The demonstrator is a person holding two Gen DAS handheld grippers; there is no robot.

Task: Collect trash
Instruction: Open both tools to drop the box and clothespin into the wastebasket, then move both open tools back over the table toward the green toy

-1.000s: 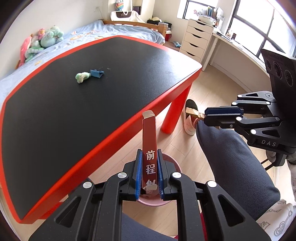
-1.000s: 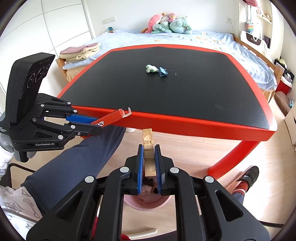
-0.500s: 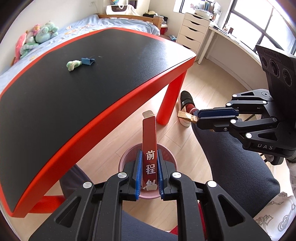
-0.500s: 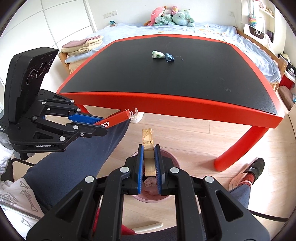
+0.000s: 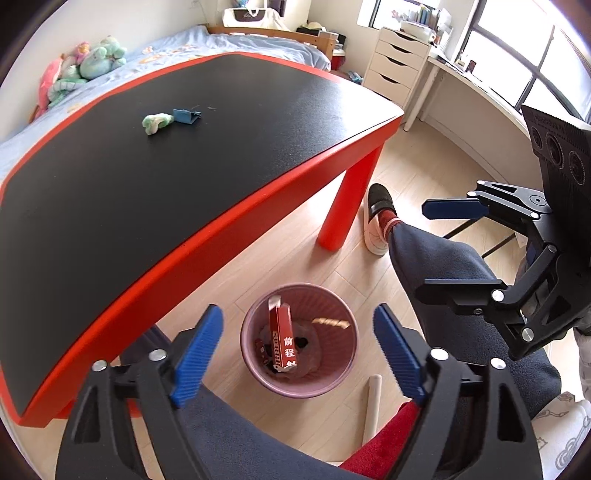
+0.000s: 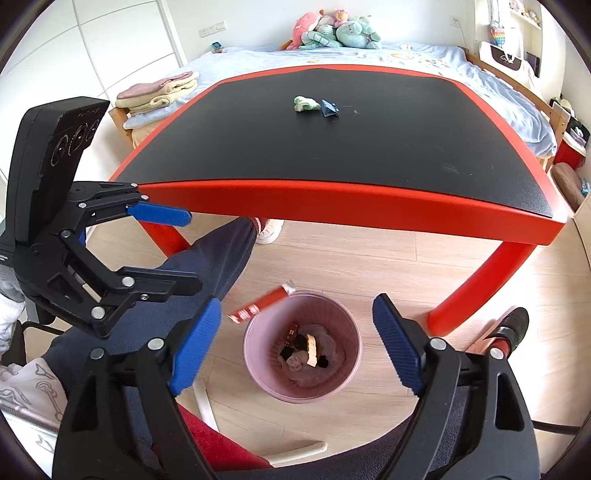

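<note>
A red carton (image 5: 282, 338) with white characters is seen in the air over the mouth of a pink bin (image 5: 299, 384) on the wooden floor; in the right wrist view the same carton (image 6: 260, 306) is tilted at the bin's (image 6: 258, 332) left rim. A pale wooden piece (image 6: 311, 346) is seen inside the bin among crumpled waste; in the left wrist view it appears as a blurred streak (image 5: 330, 323).

Above the bin, the left gripper (image 5: 297, 349) is held with its blue fingers (image 5: 197, 349) opening wide and nothing between them. The right gripper (image 6: 295, 343) is likewise opening, its fingers (image 6: 397, 345) empty.

On the black tabletop (image 5: 110, 192), framed in red, a green crumpled wad (image 5: 157, 123) and a small blue wrapper (image 5: 185, 115) are left, just beside each other and well apart from the bin. A dark-trousered leg (image 5: 436, 266) of the person is seen beside the bin. Behind the tabletop, a bed (image 6: 424, 59) with plush toys (image 6: 334, 31) is visible.
</note>
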